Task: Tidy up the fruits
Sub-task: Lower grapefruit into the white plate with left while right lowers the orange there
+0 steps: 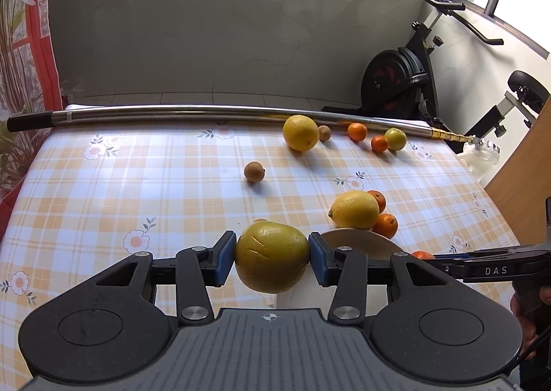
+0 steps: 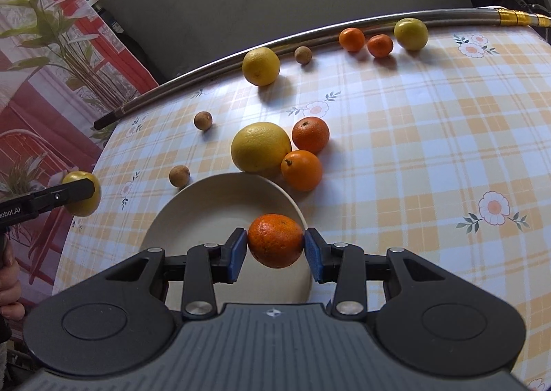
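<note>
my left gripper clamps a yellow-green fruit above the checked tablecloth | my right gripper grips an orange over the plate | lemon touching plate's far rim

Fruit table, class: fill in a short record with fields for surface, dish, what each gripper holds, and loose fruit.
surface: table with checked flowered cloth
dish: cream plate, nothing resting on it
left gripper: shut on a yellow-green fruit
right gripper: shut on an orange, above the plate
loose fruit: lemon, other oranges, small brown fruits
</note>
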